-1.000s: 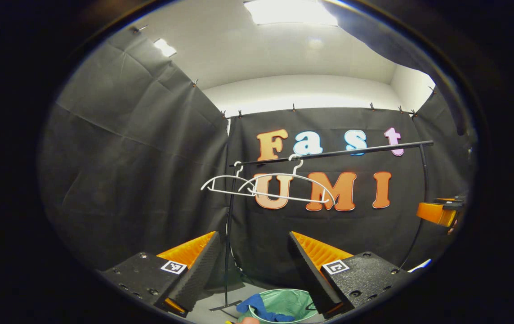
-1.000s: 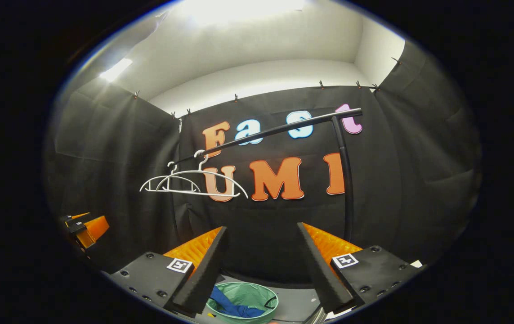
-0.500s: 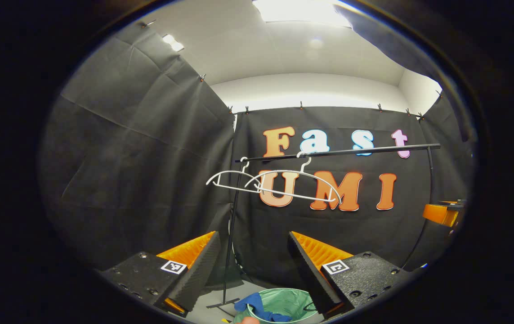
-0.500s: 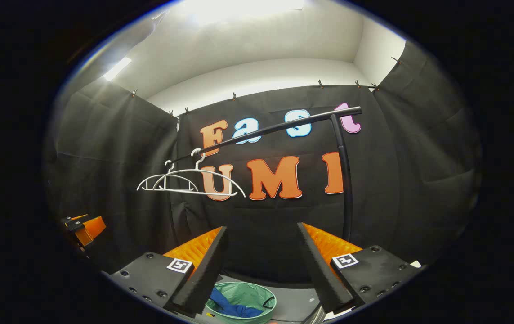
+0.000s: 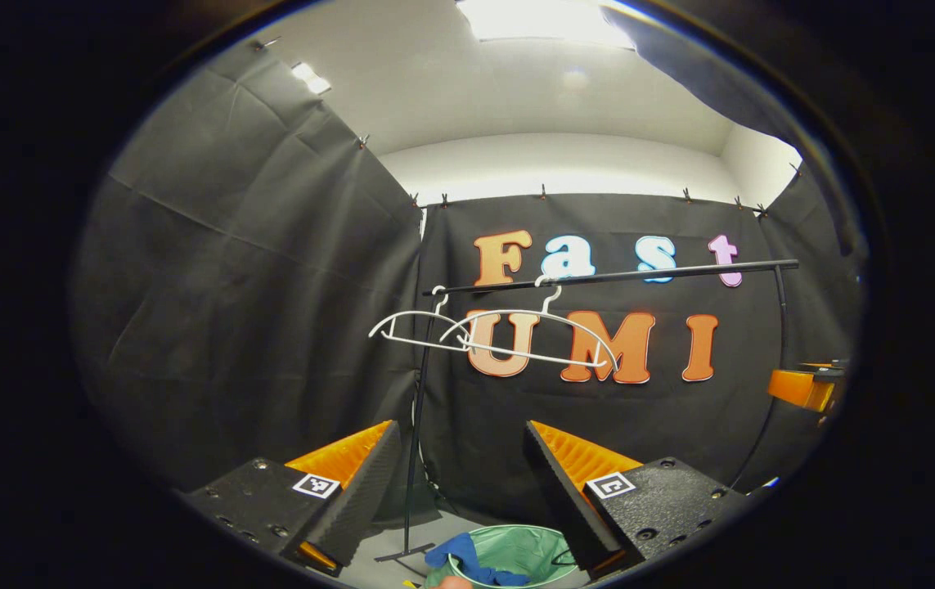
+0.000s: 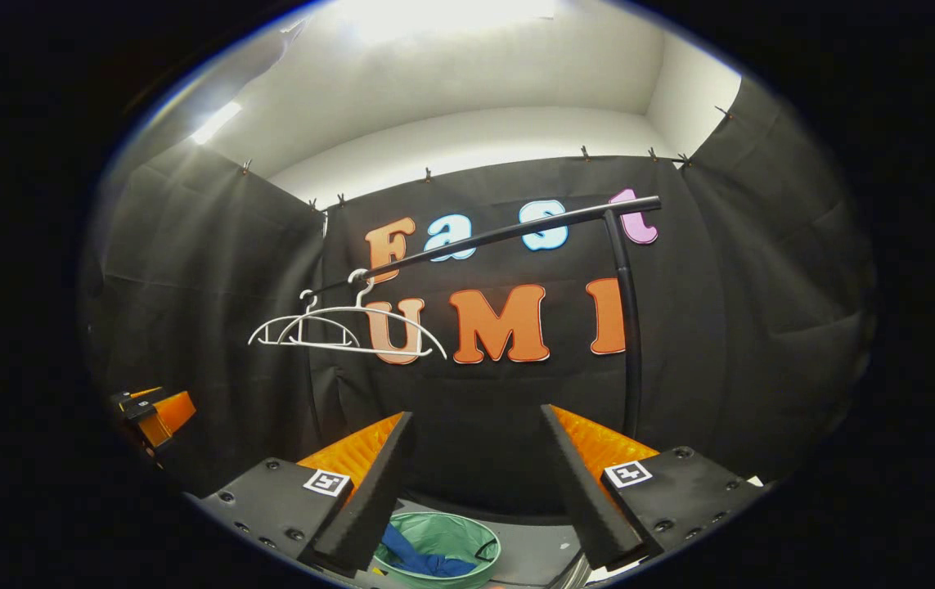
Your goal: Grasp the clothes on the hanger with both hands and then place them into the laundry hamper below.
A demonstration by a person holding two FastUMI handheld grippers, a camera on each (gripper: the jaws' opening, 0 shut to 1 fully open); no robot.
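Both the left gripper (image 5: 460, 458) and the right gripper (image 6: 474, 458) have their fingers spread wide, holding nothing. The blue garment (image 6: 422, 559) lies in the green laundry hamper (image 6: 479, 546). Two bare white hangers (image 6: 348, 331) hang on the black rail (image 6: 508, 233). The square coded markers (image 6: 325, 482) on the fingers carry no readable writing, as far as shows.

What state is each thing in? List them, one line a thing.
Left gripper: open, holding nothing.
Right gripper: open, holding nothing.
Hangers: two, bare, hooked on the rail.
Rail: upright on its stand, no clothes on it.
Hamper: on the floor, open at the top.
Blue garment: in the hamper, part draped over its rim.
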